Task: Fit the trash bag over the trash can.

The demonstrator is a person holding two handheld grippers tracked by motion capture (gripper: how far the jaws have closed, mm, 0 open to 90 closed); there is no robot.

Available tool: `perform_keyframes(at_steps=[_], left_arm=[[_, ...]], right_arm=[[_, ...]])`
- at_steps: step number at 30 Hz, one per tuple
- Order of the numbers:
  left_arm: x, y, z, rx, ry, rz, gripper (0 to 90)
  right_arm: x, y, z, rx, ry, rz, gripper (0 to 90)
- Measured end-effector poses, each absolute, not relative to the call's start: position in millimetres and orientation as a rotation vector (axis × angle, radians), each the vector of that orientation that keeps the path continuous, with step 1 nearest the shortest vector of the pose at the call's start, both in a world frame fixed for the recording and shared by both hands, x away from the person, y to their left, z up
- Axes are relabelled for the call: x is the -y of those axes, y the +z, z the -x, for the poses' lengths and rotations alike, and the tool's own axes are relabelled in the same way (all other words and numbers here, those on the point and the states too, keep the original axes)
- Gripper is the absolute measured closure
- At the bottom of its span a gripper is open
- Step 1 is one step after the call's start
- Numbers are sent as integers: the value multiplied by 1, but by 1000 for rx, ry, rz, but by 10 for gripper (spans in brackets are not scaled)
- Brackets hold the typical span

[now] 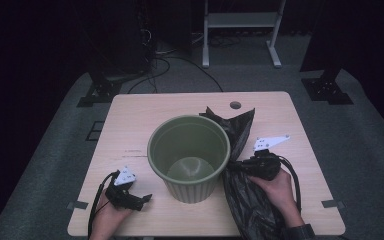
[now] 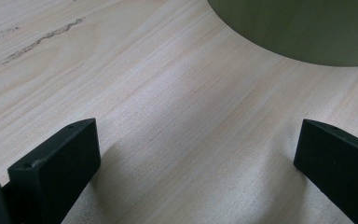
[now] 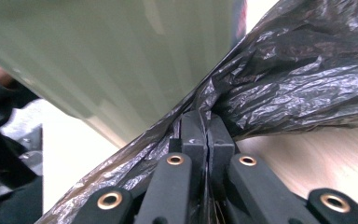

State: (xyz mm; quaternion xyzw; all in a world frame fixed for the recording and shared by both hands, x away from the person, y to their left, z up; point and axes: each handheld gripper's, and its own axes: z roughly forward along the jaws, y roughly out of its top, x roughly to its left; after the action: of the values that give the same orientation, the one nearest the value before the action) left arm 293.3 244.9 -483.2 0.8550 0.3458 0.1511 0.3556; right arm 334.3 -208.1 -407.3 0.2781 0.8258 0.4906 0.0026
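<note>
So there's a round olive-green ribbed plastic bin [image 1: 189, 156] standing upright pretty much dead centre on the light wooden tabletop [image 1: 130, 125], open end up, and it looks empty inside. Right against its 3 o'clock side lies a crinkly black plastic bin bag [image 1: 245, 195], running from about 1 o'clock of the bin down to the table's near edge at roughly 5 o'clock.

The right gripper [image 1: 252, 166] sits at the bin's 3 o'clock, and its jaws are clamped tight on a bunched fold of that bag. In the right gripper view the two black pads are pressed together with the film [image 3: 289, 79] pinched between them, and the green bin wall [image 3: 121, 60] is just behind, up at 11 o'clock.

The left gripper [image 1: 141, 199] is off at the bin's 8 o'clock, resting low over the table, jaws spread wide with nothing between them. The left gripper view shows bare wood [image 2: 177, 116] between them and the bin's base [image 2: 298, 32] near, at 1 o'clock, not touching.
</note>
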Motion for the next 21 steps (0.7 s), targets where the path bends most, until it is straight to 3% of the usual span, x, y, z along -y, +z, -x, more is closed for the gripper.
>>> perform_keyframes(at_steps=[21], left_arm=[[-245,-483,-293,-895,390,-2209,0]], right_arm=[[218,-349,-314,-2625,1700,-627,884]])
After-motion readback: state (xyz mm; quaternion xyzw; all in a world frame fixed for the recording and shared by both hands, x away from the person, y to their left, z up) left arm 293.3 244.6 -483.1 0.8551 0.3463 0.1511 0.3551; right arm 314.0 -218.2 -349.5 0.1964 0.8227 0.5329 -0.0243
